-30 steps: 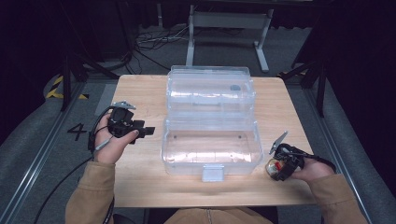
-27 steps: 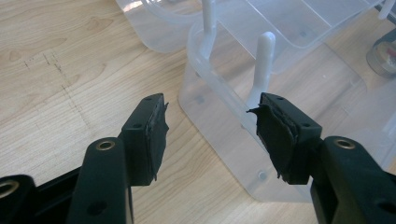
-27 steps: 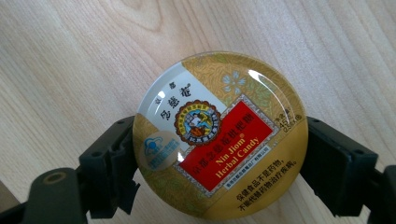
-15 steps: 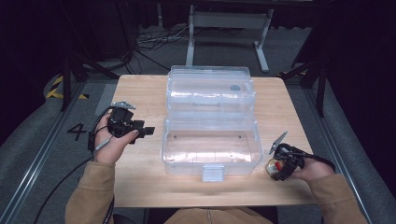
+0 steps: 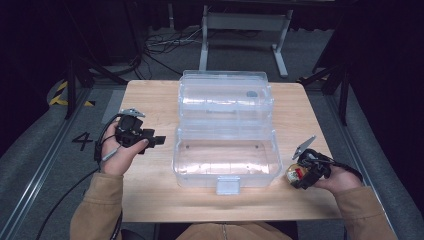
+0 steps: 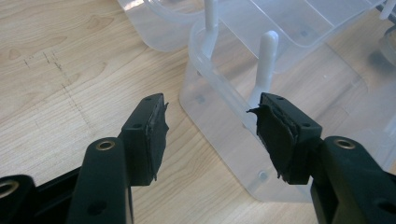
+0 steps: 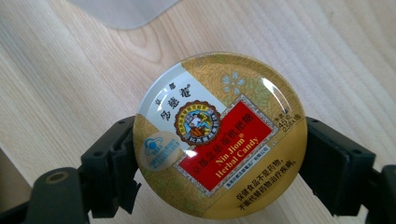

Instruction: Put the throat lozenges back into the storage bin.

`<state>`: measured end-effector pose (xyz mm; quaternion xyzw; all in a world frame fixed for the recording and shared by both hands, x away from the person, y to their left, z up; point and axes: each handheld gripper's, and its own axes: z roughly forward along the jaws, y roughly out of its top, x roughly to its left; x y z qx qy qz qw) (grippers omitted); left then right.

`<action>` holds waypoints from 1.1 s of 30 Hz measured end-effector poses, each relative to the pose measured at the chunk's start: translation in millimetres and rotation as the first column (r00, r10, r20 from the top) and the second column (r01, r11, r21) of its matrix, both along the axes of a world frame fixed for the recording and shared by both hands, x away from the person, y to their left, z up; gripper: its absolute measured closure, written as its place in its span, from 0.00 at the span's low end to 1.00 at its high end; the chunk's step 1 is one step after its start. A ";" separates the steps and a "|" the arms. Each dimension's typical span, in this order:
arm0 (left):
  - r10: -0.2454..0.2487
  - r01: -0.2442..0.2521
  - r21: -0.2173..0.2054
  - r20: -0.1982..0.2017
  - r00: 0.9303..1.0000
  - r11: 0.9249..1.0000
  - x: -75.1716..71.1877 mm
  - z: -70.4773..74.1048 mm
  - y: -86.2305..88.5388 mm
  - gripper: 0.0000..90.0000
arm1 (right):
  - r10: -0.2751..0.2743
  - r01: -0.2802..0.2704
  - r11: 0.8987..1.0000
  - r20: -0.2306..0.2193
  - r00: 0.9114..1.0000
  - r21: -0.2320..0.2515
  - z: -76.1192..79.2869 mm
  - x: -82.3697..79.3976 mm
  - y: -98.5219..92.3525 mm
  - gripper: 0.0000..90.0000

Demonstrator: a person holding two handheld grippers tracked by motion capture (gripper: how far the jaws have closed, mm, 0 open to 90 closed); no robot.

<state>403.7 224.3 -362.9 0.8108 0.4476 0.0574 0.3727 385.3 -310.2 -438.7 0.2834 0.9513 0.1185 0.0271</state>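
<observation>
High view: looking down on the whole tabletop (image 5: 150, 200). Gripper views: riding close above it, sharing its wood.

A light wooden table (image 5: 150, 197) fills mid-frame; an open clear plastic box (image 5: 225, 132) sits at its centre.

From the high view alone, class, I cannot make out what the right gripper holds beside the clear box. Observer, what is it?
Observer: The right gripper is shut on a round tin; its lid reads Nin Jiom Herbal Candy.
Operator: How is it gripped?
Observer: One jaw presses each side of its rim, and the lid faces the camera.
Operator: And the left gripper?
Observer: The left gripper is open and empty, aimed at a corner of the clear box.
</observation>
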 end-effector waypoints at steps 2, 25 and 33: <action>0.000 0.000 0.000 0.001 1.000 1.000 0.1 -0.1 0.2 0.48 | -0.002 0.002 1.000 0.006 1.000 0.003 1.7 0.0 -0.3 0.22; 0.008 -0.008 0.001 -0.004 1.000 1.000 -0.8 -0.6 3.3 0.48 | -0.067 0.025 0.970 0.164 0.984 0.243 52.1 -4.6 -4.8 0.22; 0.013 -0.013 -0.001 -0.001 1.000 1.000 -1.9 -0.8 5.1 0.48 | -0.065 0.000 0.954 0.207 0.976 0.301 63.8 -6.9 -1.8 0.22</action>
